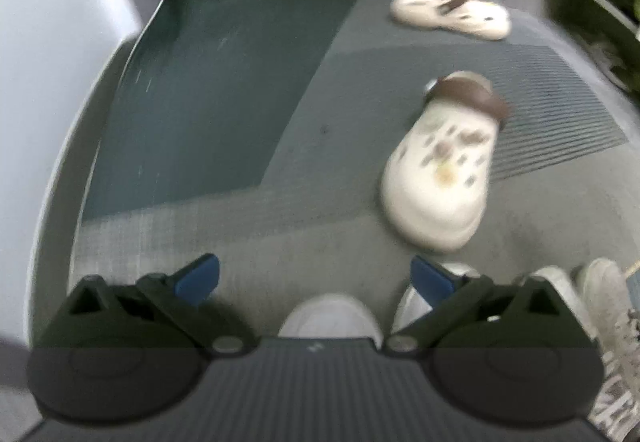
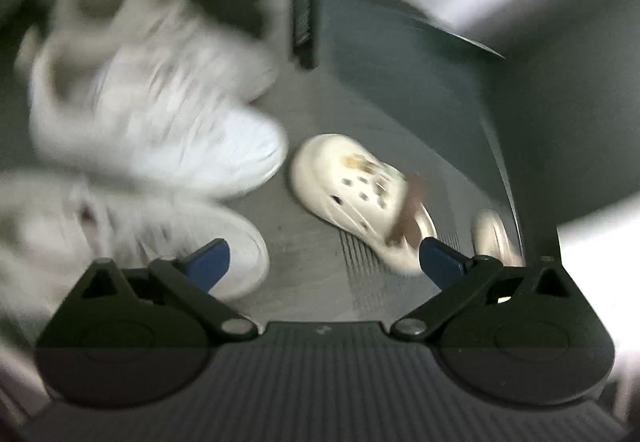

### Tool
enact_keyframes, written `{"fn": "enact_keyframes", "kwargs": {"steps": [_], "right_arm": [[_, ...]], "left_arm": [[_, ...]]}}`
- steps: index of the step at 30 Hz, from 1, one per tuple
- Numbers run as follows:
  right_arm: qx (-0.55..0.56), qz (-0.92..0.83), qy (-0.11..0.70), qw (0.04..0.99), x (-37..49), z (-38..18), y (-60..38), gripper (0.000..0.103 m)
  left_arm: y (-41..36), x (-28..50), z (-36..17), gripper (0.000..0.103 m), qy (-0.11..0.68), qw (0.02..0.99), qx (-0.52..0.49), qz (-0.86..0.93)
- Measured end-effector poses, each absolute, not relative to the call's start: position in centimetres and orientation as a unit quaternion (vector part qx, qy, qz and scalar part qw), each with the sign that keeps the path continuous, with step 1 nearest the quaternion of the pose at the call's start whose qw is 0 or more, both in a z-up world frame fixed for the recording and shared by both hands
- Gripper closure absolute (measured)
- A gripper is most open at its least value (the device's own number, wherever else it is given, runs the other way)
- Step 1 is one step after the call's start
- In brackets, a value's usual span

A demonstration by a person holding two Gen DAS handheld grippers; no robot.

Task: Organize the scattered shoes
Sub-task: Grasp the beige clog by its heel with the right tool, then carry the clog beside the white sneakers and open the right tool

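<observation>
In the left wrist view my left gripper [image 1: 316,278] stands open over grey carpet, with only a white sneaker toe [image 1: 332,316] low between its fingers. A cream clog with a brown strap [image 1: 440,162] lies ahead to the right, toe toward me. A second cream clog [image 1: 450,12] lies farther back. In the right wrist view my right gripper [image 2: 325,262] is open over bare carpet. The strapped clog [image 2: 360,198] lies just beyond its right finger, and the other clog [image 2: 494,238] peeks out behind it. Two blurred white sneakers [image 2: 160,102] [image 2: 120,226] fill the left.
The floor is grey carpet [image 1: 280,226] with a darker teal tile [image 1: 224,82]. A pale wall [image 1: 52,22] borders the left. More white sneakers [image 1: 600,294] sit at the lower right, plants [image 1: 624,54] at the far right. A dark blurred object [image 2: 304,14] hangs at the top.
</observation>
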State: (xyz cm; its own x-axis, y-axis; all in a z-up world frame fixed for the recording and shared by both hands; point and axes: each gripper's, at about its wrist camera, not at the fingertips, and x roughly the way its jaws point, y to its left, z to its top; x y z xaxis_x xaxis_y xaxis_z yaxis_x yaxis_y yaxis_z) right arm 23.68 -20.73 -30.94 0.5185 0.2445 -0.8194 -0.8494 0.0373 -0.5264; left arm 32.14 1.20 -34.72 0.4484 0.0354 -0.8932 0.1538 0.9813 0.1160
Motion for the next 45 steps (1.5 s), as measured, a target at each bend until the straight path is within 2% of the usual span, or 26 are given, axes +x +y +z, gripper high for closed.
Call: {"fn": "enact_keyframes", "kwargs": {"steps": [4, 8, 15, 19, 21, 23, 26, 32, 37, 39, 45], "right_arm": [[-0.736, 0.441, 0.181, 0.480, 29.9, -35.2, -17.6, 0.000], [-0.806, 0.454, 0.142, 0.353, 33.7, -38.9, -15.8, 0.000], [-0.837, 0.472, 0.186, 0.205, 38.5, -45.4, -14.8, 0.000], [-0.844, 0.468, 0.200, 0.166, 39.1, -47.8, -15.0, 0.000], [-0.840, 0.456, 0.227, 0.190, 39.1, -48.6, -14.5, 0.000], [-0.823, 0.453, 0.259, 0.226, 39.3, -48.6, -14.0, 0.007], [-0.804, 0.437, 0.300, 0.269, 39.3, -48.2, -13.7, 0.010], [-0.717, 0.381, 0.430, 0.395, 39.3, -45.5, -13.6, 0.010], [-0.536, 0.271, 0.576, 0.555, 41.9, -42.8, -14.9, 0.010], [-0.414, 0.218, 0.640, 0.609, 43.3, -41.9, -16.7, 0.010], [-0.183, 0.072, 0.726, 0.659, 44.6, -42.5, -23.0, 0.010]], "left_arm": [[3.0, 32.2, -35.7, 0.001, 0.523, 0.851, 0.047, 0.012], [5.1, 33.5, -35.5, 0.001, 0.508, 0.860, 0.002, 0.045], [6.6, 35.2, -36.4, 0.001, 0.504, 0.862, -0.015, 0.055], [7.7, 35.2, -37.5, 0.001, 0.521, 0.852, -0.024, 0.056], [8.2, 35.3, -38.1, 0.001, 0.528, 0.847, -0.031, 0.058], [8.5, 35.0, -38.3, 0.001, 0.535, 0.841, -0.053, 0.054], [8.8, 34.4, -38.5, 0.001, 0.542, 0.835, -0.083, 0.043], [8.1, 33.2, -37.5, 0.001, 0.530, 0.841, -0.104, 0.021], [9.1, 32.9, -36.7, 0.001, 0.519, 0.844, -0.134, 0.028], [10.1, 32.6, -36.5, 0.001, 0.515, 0.842, -0.155, 0.043], [10.9, 32.3, -36.0, 0.001, 0.508, 0.843, -0.174, 0.048]]}}
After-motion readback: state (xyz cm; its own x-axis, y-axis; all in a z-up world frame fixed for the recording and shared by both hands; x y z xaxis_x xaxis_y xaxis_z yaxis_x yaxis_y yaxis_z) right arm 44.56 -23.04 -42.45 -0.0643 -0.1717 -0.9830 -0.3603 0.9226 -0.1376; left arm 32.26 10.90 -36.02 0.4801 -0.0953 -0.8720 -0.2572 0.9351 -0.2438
